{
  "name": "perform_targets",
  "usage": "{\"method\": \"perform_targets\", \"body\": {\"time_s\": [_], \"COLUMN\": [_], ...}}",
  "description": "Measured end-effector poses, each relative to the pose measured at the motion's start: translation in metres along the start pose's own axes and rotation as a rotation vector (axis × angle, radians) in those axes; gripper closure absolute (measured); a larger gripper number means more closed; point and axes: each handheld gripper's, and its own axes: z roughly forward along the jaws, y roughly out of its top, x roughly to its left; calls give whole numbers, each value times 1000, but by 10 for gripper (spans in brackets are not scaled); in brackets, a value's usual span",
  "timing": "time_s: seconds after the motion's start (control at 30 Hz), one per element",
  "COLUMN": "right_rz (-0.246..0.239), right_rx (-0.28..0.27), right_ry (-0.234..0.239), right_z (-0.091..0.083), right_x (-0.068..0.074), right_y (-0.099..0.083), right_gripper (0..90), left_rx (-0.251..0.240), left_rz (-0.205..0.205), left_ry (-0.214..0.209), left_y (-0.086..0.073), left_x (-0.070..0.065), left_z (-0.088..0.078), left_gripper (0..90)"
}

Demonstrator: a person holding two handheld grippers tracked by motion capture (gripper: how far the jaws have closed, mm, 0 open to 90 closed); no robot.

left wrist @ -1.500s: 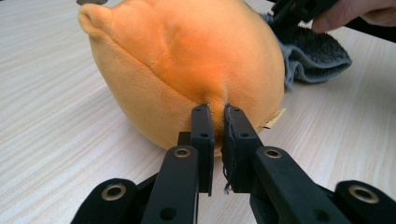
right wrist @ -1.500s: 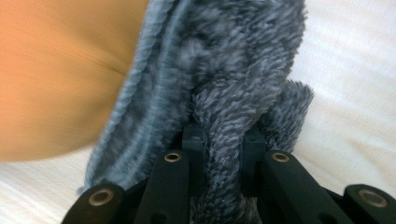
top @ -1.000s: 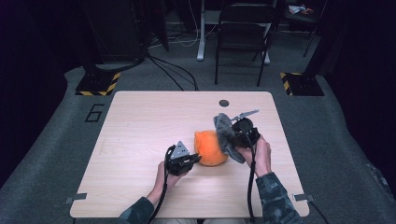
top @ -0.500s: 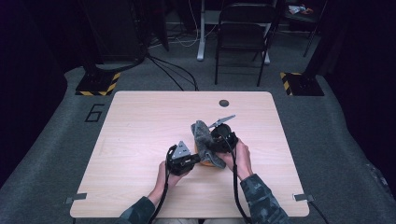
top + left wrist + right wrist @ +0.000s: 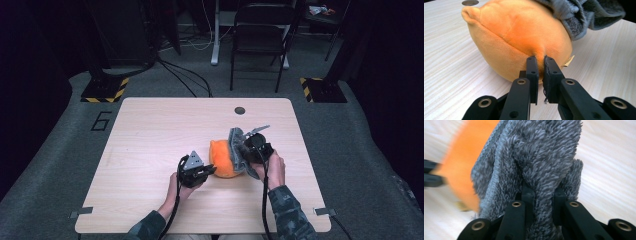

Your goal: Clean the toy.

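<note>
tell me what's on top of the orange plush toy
A grey fuzzy cloth drapes over the orange plush toy's far end, pinched in the right tool. The plush surface under the cloth is hidden.

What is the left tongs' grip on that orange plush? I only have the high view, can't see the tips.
Observer: In the left gripper view the left tongs are shut on a pinch of the orange plush, low on its side.
Operator: And the right tongs?
Observer: In the right gripper view the right tongs are shut on a fold of the grey cloth; the pile bulges over both jaws.
Operator: Anything on the plush I can't see?
Observer: A small tan tag sticks out at its base, just right of the left tongs' tips.
</note>
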Motion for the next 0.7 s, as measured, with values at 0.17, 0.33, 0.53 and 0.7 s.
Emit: {"method": "perform_targets", "body": {"time_s": [0.17, 0.33, 0.53, 0.7], "right_rz": [68, 118, 142, 145], "right_rx": [41, 118, 147, 15], "right_ry": [-17, -19, -34, -26], "right_z": [14, 37, 40, -7], "right_x": [-22, -38, -51, -49], "right_y": [-13, -29, -37, -18], "right_gripper": [780, 780, 781, 781], "left_rx": [3, 7, 6, 2], "left_rz": [3, -4, -5, -9], "left_ry": [1, 0, -2, -2], "left_y": [0, 0, -1, 0], "left_x": [0, 2, 4, 5], "left_z": [1, 1, 2, 2], "left_gripper": [835, 835, 834, 833]}}
